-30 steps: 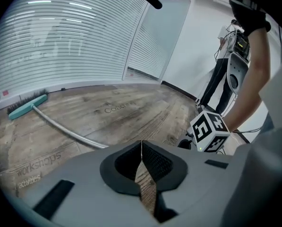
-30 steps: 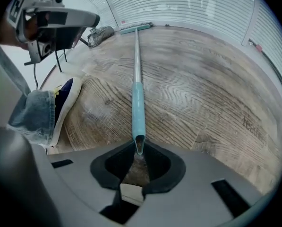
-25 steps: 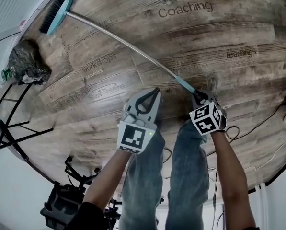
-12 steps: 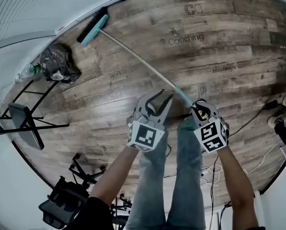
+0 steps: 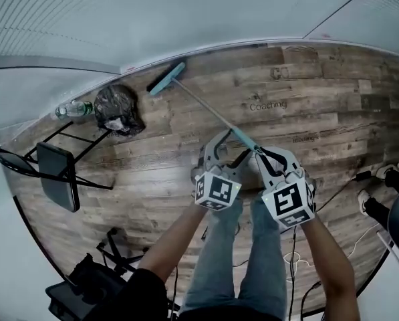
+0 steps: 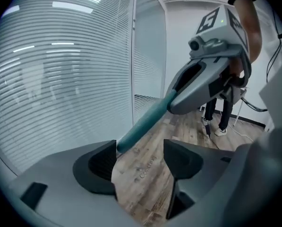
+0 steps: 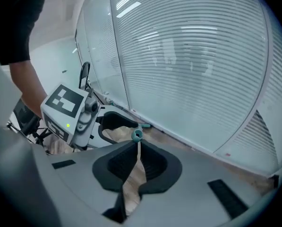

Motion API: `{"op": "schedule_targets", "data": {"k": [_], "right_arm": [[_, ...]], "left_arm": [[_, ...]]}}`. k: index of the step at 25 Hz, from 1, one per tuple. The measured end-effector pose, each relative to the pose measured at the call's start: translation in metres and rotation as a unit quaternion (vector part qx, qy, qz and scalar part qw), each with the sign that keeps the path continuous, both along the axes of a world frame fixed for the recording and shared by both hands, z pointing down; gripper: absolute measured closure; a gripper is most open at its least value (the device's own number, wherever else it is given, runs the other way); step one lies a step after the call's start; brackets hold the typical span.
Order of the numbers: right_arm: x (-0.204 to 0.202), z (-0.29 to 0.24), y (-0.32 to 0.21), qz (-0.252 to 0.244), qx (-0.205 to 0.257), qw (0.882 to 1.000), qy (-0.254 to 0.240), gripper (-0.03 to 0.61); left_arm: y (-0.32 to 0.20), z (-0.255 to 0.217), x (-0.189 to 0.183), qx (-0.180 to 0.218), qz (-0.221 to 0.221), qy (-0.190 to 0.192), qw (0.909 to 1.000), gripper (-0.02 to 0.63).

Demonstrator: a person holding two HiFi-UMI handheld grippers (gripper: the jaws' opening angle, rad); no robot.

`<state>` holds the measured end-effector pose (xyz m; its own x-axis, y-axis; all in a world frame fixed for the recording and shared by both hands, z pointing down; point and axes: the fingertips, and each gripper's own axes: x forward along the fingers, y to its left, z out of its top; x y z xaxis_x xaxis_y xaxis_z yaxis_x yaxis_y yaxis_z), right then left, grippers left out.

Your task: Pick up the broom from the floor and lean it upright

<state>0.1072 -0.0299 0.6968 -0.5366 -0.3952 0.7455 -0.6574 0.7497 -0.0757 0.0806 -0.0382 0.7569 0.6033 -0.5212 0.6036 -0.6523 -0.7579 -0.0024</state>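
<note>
"holding the broom (image 5: 206, 105) with which gripper?"
"the right gripper (image 5: 266, 156). its jaws have just been closing and pinch the teal end of the handle (image 7: 137, 135)."
"and the left gripper (image 5: 229, 146)?"
"jaws have just been opening and now stand wide apart. the teal grip (image 6: 145, 122) crosses the gap by one jaw's tip, unsqueezed."
"where is the broom's head (image 5: 167, 79)?"
"on the floor (image 5: 319, 126) by the glass wall (image 5: 186, 19), with the handle slanting up to the grippers. a dark bag (image 5: 117, 109) and a bottle (image 5: 72, 108) lie near it."
</note>
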Motion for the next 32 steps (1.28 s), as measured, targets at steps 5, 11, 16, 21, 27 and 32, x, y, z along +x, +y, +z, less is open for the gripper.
{"op": "schedule_targets", "data": {"k": [5, 11, 16, 21, 27, 32], "right_arm": [[-0.039, -0.059, -0.054, 0.014, 0.039, 0.999, -0.017, 0.548], [-0.092, -0.110, -0.124, -0.011, 0.114, 0.990, -0.080, 0.546], [-0.121, -0.144, -0.182, -0.033, 0.140, 0.973, -0.179, 0.531], [-0.161, -0.173, -0.219, -0.132, 0.140, 0.951, -0.241, 0.456], [-0.193, -0.176, -0.252, -0.162, 0.173, 0.949, -0.211, 0.540], [-0.208, -0.192, -0.278, -0.103, 0.174, 0.935, -0.290, 0.537]], "left_arm": [[-0.058, -0.044, -0.034, 0.035, -0.028, -0.016, 0.9989, 0.307], [-0.126, -0.084, -0.082, 0.059, -0.054, 0.000, 0.9968, 0.316], [-0.179, -0.111, -0.111, 0.074, -0.096, 0.005, 0.9926, 0.316], [-0.220, -0.122, -0.140, 0.051, -0.146, 0.000, 0.9879, 0.316], [-0.241, -0.128, -0.156, 0.039, -0.161, -0.010, 0.9861, 0.333], [-0.262, -0.131, -0.179, 0.040, -0.185, 0.010, 0.9818, 0.355]]}}
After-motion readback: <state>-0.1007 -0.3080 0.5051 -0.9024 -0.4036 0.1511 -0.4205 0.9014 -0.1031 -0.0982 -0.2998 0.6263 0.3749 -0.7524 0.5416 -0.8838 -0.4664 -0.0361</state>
